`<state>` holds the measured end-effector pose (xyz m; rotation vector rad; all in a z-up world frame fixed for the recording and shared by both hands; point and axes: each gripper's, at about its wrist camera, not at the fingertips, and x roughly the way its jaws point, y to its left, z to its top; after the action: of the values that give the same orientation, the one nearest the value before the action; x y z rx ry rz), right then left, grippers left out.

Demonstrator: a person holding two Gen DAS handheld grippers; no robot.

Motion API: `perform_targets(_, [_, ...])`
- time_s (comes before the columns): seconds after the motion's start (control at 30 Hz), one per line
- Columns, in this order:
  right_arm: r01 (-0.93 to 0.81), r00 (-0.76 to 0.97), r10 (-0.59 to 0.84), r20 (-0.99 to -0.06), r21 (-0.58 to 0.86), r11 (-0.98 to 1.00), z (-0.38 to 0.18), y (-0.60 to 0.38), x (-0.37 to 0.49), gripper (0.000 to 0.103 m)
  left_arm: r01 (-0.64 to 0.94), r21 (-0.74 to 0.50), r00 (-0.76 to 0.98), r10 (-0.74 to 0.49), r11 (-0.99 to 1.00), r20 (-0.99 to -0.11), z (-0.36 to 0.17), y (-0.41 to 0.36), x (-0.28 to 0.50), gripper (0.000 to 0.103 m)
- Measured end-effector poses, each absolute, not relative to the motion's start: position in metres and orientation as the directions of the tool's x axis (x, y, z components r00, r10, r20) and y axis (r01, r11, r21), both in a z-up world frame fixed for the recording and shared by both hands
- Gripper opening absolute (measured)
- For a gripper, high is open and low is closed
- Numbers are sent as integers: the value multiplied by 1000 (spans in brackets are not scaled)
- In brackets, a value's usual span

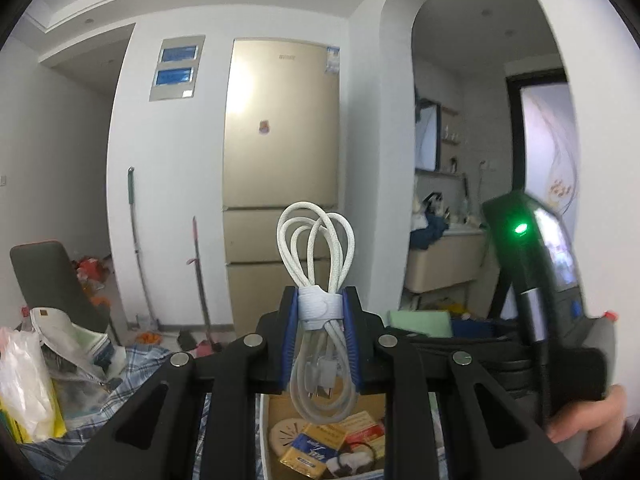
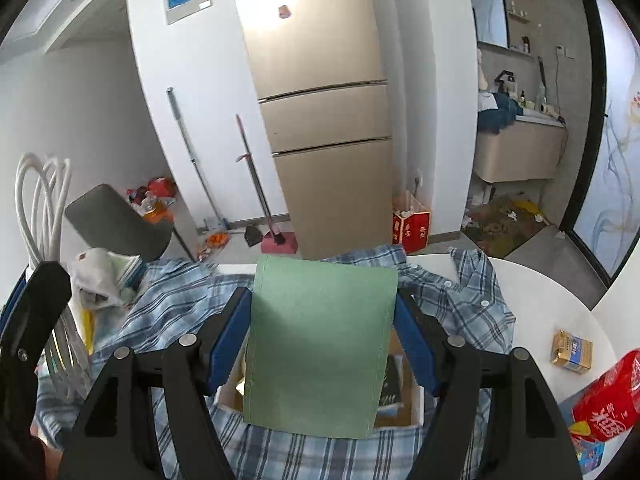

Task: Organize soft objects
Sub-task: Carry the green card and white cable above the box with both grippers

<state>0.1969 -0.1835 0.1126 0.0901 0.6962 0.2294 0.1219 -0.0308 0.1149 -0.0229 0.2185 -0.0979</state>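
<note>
My left gripper point(image 1: 319, 322) is shut on a coiled white cable point(image 1: 318, 256) bound with a white strap, held upright in the air above an open white box point(image 1: 265, 432) of small packets. The cable also shows at the far left of the right wrist view point(image 2: 40, 208). My right gripper point(image 2: 322, 340) is shut on a flat green cloth pouch point(image 2: 320, 344), held above the same box point(image 2: 418, 400). A blue plaid shirt point(image 2: 460, 304) lies spread on the white table point(image 2: 552, 292) under both grippers.
A yellow packet point(image 2: 571, 352) and a red tin point(image 2: 608, 396) lie on the table at right. Plastic bags and papers point(image 1: 36, 376) pile up at left. A grey chair point(image 2: 116, 220), brooms and a gold fridge point(image 2: 320, 92) stand beyond the table.
</note>
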Motion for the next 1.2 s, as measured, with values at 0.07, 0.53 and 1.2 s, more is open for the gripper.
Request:
perform_targets(0.07, [-211, 750, 241, -616, 123, 970, 103, -185, 204, 70, 93, -39, 964, -99, 995, -246, 98, -29, 136, 23])
perform_targets(0.53, [-236, 660, 153, -735, -9, 972, 2, -169, 240, 70, 135, -115, 858, -174, 984, -484, 4, -14, 202, 23])
perform_targets(1.2, [-214, 591, 144, -794, 18, 977, -30, -181, 259, 70, 145, -102, 786, -178, 984, -592, -23, -17, 219, 23])
